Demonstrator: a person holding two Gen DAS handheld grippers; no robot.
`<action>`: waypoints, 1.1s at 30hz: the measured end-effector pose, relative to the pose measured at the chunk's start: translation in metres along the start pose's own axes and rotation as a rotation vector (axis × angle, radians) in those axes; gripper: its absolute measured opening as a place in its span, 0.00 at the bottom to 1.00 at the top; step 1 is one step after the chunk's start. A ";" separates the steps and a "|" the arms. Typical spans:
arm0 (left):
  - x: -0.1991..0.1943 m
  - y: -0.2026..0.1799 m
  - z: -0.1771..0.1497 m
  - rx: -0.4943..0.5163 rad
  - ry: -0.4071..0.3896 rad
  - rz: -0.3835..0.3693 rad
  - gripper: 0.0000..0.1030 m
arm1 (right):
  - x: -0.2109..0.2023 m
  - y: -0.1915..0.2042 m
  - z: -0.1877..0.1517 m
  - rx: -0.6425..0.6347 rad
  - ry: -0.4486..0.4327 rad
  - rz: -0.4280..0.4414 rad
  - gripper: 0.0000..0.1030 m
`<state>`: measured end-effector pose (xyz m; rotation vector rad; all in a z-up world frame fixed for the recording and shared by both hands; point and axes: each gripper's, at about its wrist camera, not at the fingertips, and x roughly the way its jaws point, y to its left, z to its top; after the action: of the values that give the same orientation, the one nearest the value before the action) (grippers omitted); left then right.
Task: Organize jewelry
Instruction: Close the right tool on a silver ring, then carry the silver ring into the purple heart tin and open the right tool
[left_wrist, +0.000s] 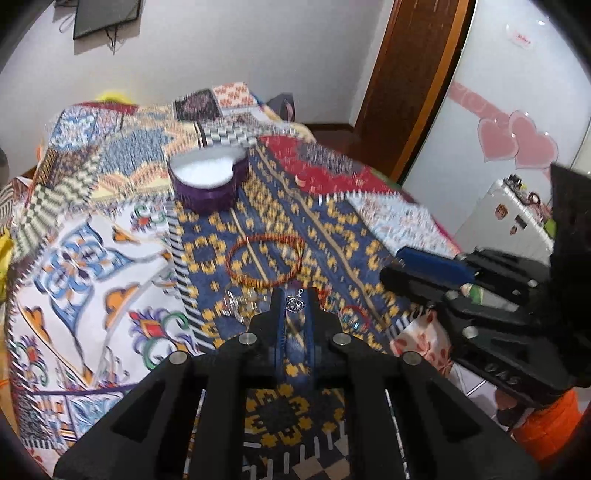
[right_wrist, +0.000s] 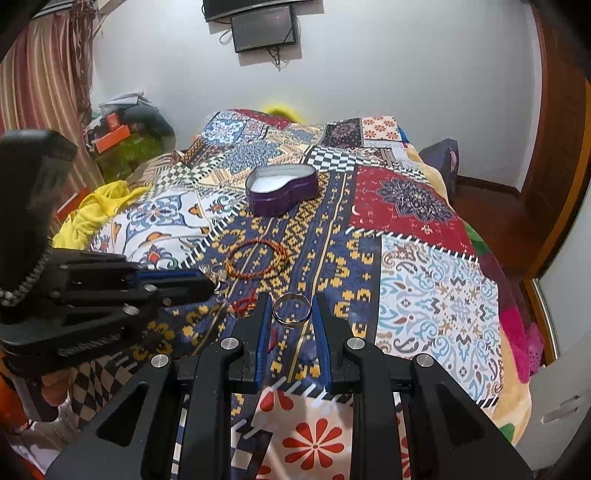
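Note:
A purple heart-shaped jewelry box (left_wrist: 207, 181) with a white lining stands open on the patchwork bedspread; it also shows in the right wrist view (right_wrist: 282, 194). My left gripper (left_wrist: 294, 303) is shut on a small silver crown charm (left_wrist: 295, 303), held above the spread. My right gripper (right_wrist: 291, 308) is shut on a silver bangle (right_wrist: 291, 309), its jaws wide around it. An orange-red beaded bracelet (left_wrist: 265, 263) lies flat between grippers and box, also seen in the right wrist view (right_wrist: 256, 261). More small silver pieces (left_wrist: 236, 304) and a red string bracelet (right_wrist: 243, 304) lie near the fingertips.
The patchwork bedspread (right_wrist: 424, 280) covers the whole bed. A yellow cloth (right_wrist: 92, 218) lies at its left edge. A wooden door (right_wrist: 561, 147) is at right, a dark screen (right_wrist: 264, 31) on the far wall, clutter (right_wrist: 122, 133) at far left.

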<state>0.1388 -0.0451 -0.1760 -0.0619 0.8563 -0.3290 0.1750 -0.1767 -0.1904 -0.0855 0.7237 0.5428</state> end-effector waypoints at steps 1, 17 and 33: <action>-0.004 0.001 0.003 -0.001 -0.013 0.000 0.09 | 0.000 0.001 0.001 -0.001 -0.004 -0.001 0.20; -0.032 0.031 0.054 -0.007 -0.174 0.099 0.09 | -0.004 0.008 0.047 -0.038 -0.135 -0.014 0.20; -0.010 0.065 0.097 -0.019 -0.224 0.151 0.09 | 0.037 0.004 0.089 -0.072 -0.157 -0.019 0.20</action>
<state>0.2220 0.0124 -0.1168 -0.0500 0.6378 -0.1682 0.2499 -0.1340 -0.1469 -0.1158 0.5493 0.5509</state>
